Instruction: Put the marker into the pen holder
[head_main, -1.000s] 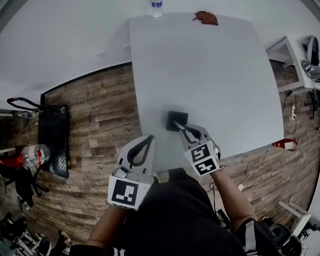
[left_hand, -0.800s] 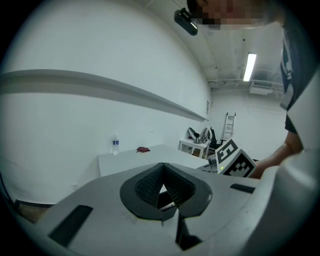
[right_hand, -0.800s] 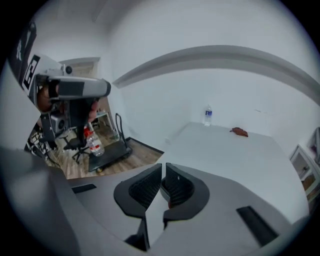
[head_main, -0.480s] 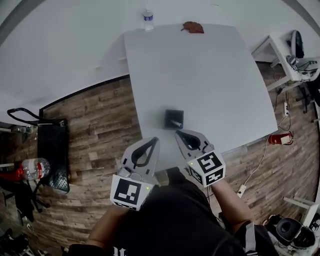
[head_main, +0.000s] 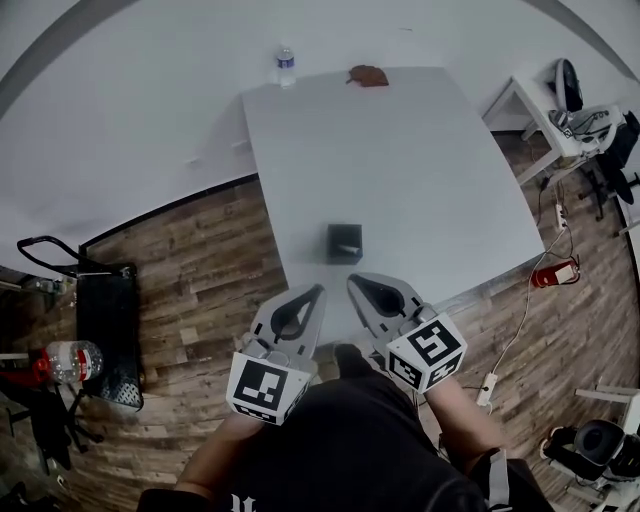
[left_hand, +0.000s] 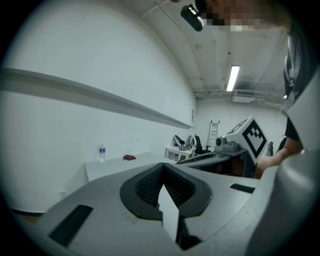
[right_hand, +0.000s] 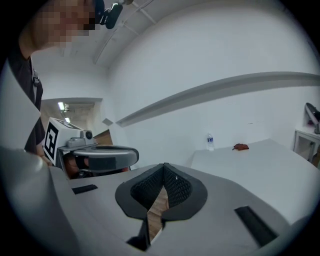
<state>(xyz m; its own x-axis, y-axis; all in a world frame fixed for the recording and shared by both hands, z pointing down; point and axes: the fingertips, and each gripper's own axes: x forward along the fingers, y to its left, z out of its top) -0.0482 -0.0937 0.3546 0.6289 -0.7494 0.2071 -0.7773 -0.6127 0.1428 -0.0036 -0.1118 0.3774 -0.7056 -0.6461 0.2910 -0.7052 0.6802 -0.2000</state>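
A black square pen holder stands on the white table near its front edge. A pale marker end shows inside it. My right gripper is shut and holds nothing, just short of the table's front edge and apart from the holder. Beside it on the left, my left gripper is shut and empty too. In the left gripper view the left gripper points over the table with its jaws closed. The right gripper in its own view has its tips together; the holder is hidden there.
A water bottle and a brown object sit at the table's far edge. On the wooden floor to the left are a black chair and another bottle. A white side table stands at the right.
My right gripper, at the pen holder with the marker one second ago, has drawn back toward the person's body. The marker stays in the holder. The left gripper has hardly moved.
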